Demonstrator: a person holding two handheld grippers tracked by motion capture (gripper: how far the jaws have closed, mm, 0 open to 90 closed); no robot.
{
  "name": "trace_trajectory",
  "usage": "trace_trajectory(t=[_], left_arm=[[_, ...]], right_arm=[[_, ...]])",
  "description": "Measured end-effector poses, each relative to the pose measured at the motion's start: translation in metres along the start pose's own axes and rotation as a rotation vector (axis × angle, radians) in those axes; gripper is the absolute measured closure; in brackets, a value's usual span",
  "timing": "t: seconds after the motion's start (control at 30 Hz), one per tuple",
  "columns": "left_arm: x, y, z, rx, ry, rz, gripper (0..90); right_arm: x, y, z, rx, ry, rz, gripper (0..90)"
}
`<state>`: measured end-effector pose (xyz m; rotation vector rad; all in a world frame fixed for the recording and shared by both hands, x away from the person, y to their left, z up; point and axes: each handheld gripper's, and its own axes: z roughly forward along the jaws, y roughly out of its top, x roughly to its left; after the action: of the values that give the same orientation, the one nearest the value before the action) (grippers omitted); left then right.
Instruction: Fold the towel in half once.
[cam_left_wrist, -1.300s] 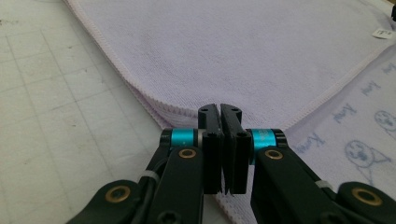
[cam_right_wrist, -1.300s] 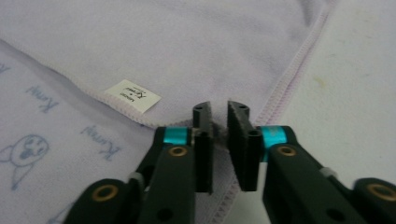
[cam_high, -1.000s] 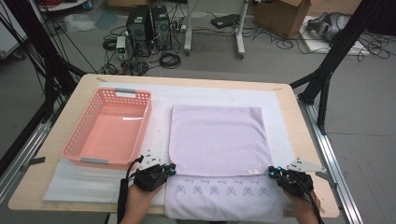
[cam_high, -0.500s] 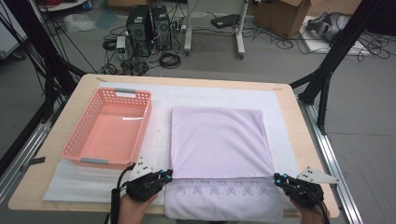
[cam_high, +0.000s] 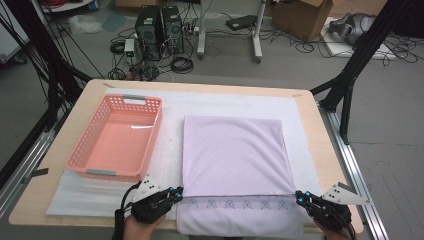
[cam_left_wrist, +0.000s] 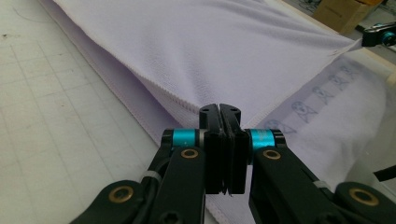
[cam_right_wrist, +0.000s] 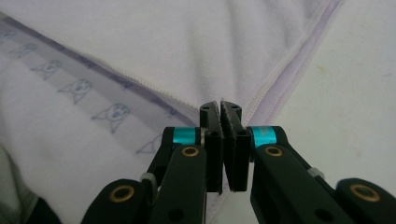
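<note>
High view looks down; both gripper views closely share the towel (cam_high: 235, 160)

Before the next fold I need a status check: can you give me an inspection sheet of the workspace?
Surface: wooden table under a white mat.
Job's things: lilac towel, far part folded toward the near edge; a printed strip is left uncovered.
Clutter: empty pink basket left of the towel.
Grippers: left gripper and right gripper shut at the fold's two near corners; whether cloth is pinched, cannot tell.
Cables: black cable trails from the left gripper.
Surroundings: computer towers, floor cables, cardboard box.
</note>
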<state>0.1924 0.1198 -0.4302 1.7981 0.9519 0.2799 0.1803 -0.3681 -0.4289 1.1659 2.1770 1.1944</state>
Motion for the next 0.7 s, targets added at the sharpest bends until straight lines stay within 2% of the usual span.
trace_trajectory(t=[0.37,0.5,0.57,0.6,0.63,0.7], left_arm=[[-0.025,-0.015,-0.033,-0.017,-0.055,0.014,88.2],[-0.029,-0.023,-0.036,0.010,-0.067,0.025,88.1],[-0.025,-0.025,-0.032,0.025,-0.067,0.007,87.1],[-0.023,-0.024,-0.028,0.029,-0.067,-0.006,83.1],[-0.020,-0.022,-0.025,0.034,-0.064,-0.020,71.7],[-0.013,-0.017,-0.020,0.025,-0.044,-0.030,56.4]], right_arm=[[0.023,-0.018,-0.035,-0.007,0.038,-0.003,87.7],[0.032,-0.026,-0.043,0.009,0.046,-0.006,87.6],[0.034,-0.029,-0.041,0.033,0.045,-0.012,86.2],[0.034,-0.029,-0.038,0.044,0.042,-0.010,80.1],[0.032,-0.028,-0.035,0.048,0.030,0.003,68.8],[0.027,-0.025,-0.031,0.040,0.015,0.042,65.6]])
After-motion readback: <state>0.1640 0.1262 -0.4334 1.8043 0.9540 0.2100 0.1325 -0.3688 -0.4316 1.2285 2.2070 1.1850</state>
